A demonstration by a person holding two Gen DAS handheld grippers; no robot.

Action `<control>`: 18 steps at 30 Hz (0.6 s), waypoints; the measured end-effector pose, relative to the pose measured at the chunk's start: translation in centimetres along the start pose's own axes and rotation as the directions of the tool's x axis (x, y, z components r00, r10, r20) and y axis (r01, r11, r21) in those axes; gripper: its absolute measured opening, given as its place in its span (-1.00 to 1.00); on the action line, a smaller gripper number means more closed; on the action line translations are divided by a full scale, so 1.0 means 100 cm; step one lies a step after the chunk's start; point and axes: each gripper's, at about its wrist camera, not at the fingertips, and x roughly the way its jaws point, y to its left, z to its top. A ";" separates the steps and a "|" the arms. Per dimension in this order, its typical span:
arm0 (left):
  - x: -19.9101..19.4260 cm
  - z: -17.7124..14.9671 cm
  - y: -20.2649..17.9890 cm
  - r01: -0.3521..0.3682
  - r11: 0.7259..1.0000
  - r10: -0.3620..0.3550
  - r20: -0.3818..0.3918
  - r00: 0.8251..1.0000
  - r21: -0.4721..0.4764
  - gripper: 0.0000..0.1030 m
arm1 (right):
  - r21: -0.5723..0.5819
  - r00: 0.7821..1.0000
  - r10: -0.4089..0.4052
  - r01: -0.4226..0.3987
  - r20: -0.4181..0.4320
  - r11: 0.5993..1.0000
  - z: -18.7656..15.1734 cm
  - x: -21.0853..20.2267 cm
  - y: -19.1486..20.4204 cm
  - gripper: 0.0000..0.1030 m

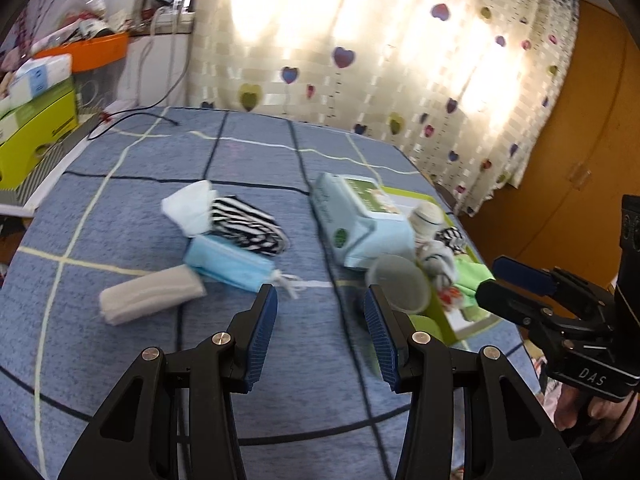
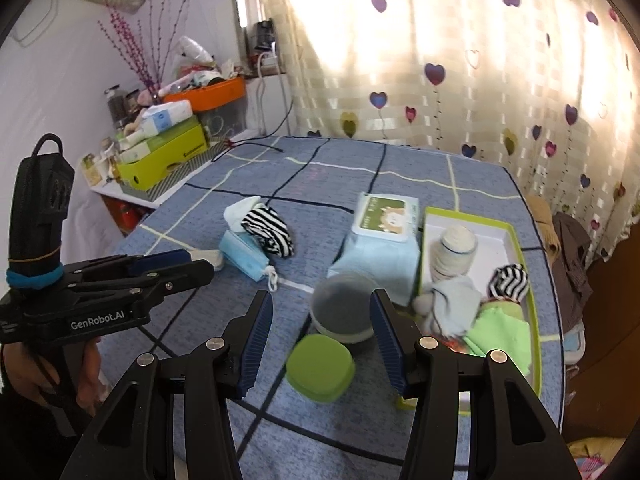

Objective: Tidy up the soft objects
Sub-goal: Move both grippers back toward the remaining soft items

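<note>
My left gripper (image 1: 321, 296) is wide open, nothing between the pads, over the blue checked bedspread (image 1: 140, 220). Right gripper (image 2: 322, 300) is also wide, empty, above the translucent round plastic tub (image 2: 340, 312). Loose soft stuff: grey folded cloth (image 1: 150, 294), light-blue face masks (image 1: 228, 262), black-and-white striped sock (image 1: 248, 226). Green-rimmed shallow box (image 2: 532, 320) on the right already holds socks.
</note>
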 end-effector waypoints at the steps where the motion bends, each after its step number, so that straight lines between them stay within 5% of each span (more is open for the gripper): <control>1: 0.000 0.001 0.006 -0.006 1.000 0.006 0.002 1.000 -0.009 -0.09 | -0.007 1.000 0.004 -0.004 -0.004 1.000 0.003 0.004 0.003 -0.03; 18: 0.009 0.002 0.081 -0.116 0.988 0.115 -0.011 0.993 -0.103 -0.09 | -0.091 0.992 0.066 -0.075 -0.103 0.993 0.039 0.075 0.039 -0.03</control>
